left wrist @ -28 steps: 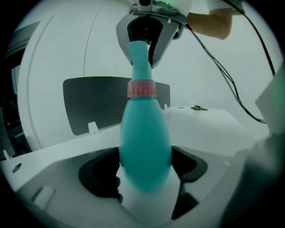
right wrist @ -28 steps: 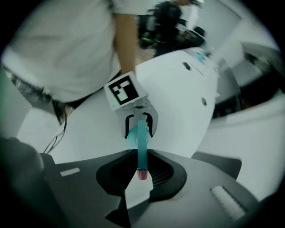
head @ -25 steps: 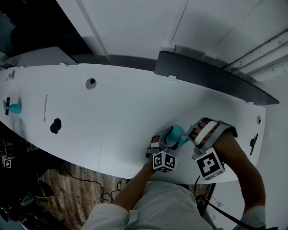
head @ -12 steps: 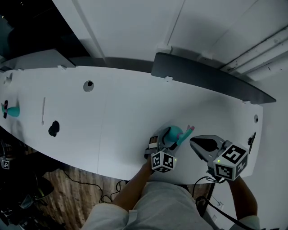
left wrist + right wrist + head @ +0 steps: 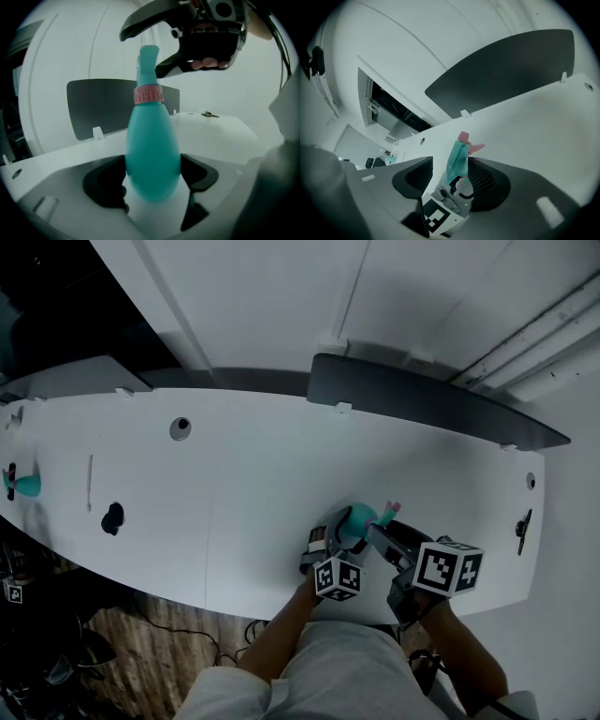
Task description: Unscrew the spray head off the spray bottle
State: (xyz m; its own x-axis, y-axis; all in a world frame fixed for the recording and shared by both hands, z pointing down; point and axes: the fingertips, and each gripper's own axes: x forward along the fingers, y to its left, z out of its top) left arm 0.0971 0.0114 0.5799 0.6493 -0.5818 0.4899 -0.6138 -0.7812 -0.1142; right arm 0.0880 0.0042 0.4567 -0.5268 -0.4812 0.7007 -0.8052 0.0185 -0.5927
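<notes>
A teal spray bottle (image 5: pixel 358 524) stands near the white table's (image 5: pixel 253 484) front edge. Its fat body (image 5: pixel 152 159) sits between the pads of my left gripper (image 5: pixel 339 532), which is shut on it. Above the pink collar (image 5: pixel 148 94) rises the teal spray head (image 5: pixel 149 58), with its pink nozzle (image 5: pixel 464 137) and trigger (image 5: pixel 477 147). My right gripper (image 5: pixel 380 533) reaches in from the right, and its jaws have just been opening. They now stand wide on either side of the spray head (image 5: pixel 458 161) without pressing on it.
A dark curved panel (image 5: pixel 422 404) runs along the table's back edge. On the left lie a black lump (image 5: pixel 112 517), a thin rod (image 5: pixel 90 482) and a teal item (image 5: pixel 26 486). A round grommet hole (image 5: pixel 180 428) and a small black piece (image 5: pixel 522 526) are also there.
The right gripper let go of the spray head, drew back to the right while rolling its wrist over, then came back to the head with its jaws wide. The left gripper and bottle stayed put.
</notes>
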